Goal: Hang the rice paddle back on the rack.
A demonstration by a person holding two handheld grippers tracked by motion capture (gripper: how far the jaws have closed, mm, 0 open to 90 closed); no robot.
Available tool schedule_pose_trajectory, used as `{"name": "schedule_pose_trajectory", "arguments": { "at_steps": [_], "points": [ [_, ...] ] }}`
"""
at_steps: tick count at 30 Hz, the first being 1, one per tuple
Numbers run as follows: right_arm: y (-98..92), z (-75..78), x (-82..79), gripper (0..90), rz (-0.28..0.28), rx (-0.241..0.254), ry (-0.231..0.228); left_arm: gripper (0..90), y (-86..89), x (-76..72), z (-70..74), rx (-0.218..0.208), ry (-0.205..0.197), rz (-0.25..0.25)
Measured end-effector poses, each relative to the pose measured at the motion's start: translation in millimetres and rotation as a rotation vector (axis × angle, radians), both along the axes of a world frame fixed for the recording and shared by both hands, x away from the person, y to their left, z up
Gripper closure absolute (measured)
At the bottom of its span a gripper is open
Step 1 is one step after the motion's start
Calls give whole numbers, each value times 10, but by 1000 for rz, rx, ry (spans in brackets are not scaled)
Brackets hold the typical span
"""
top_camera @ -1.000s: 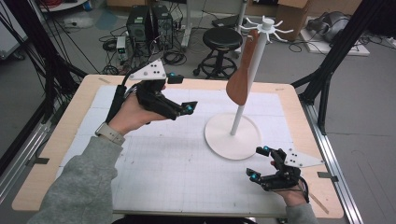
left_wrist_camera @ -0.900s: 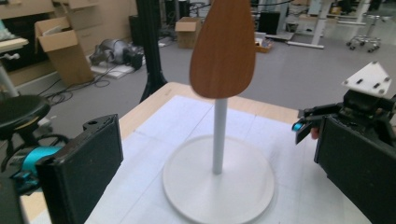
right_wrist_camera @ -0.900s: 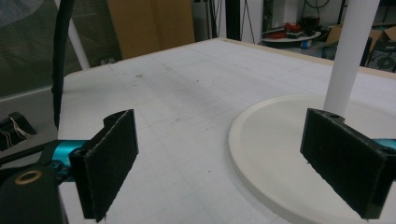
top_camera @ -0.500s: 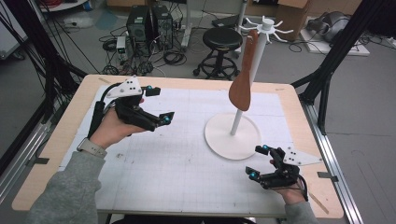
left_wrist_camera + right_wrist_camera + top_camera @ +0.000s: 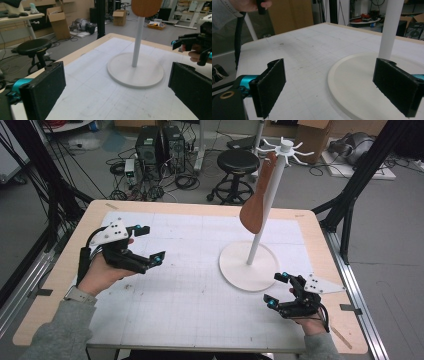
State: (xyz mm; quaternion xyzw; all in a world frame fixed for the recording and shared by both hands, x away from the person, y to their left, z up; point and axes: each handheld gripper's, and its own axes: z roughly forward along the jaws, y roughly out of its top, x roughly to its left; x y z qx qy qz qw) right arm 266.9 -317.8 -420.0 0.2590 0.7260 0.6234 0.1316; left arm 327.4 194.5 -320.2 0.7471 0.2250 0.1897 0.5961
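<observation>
A white stand with a round base and a thin pole rises at the right of the table. A brown wooden paddle-shaped board hangs from its hooked top. My left gripper hovers over the left of the mat, open and empty, pointing toward the stand. In the left gripper view its jaws stand wide apart, framing the base and the board's lower end. My right gripper rests near the front right, open, just in front of the base. The right gripper view shows the base close ahead.
The wooden table carries a white grid mat. Behind the table, a black stool, computer cases and cables lie on the floor. Black frame legs stand at the right.
My left gripper has drawn back from the stand, moving left and toward the person, staying open. The right gripper has stayed put.
</observation>
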Motion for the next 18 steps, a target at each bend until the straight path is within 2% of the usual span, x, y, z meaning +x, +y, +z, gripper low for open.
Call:
{"name": "schedule_pose_trajectory", "arguments": {
  "at_steps": [3, 4, 10, 13, 17, 18],
  "points": [
    [-2, -1, 6, 99, -3, 0, -1, 17, 144, -47, -89, 19, 4, 26],
    [1, -2, 2, 99, -1, 1, 9, 17, 197, -60, -115, 15, 3, 33],
    [3, -7, 5, 99, -7, -10, 5, 17, 494, -143, -280, -26, 17, 93],
    [6, -8, 5, 99, -9, -11, 1, 17, 595, -198, -381, -32, 28, 119],
    [3, -6, -1, 99, -11, -12, 2, 17, 689, -296, -561, -61, 37, 142],
    [1, -5, -3, 99, -12, -12, 4, 17, 709, -320, -605, -52, 47, 146]
  ]
}}
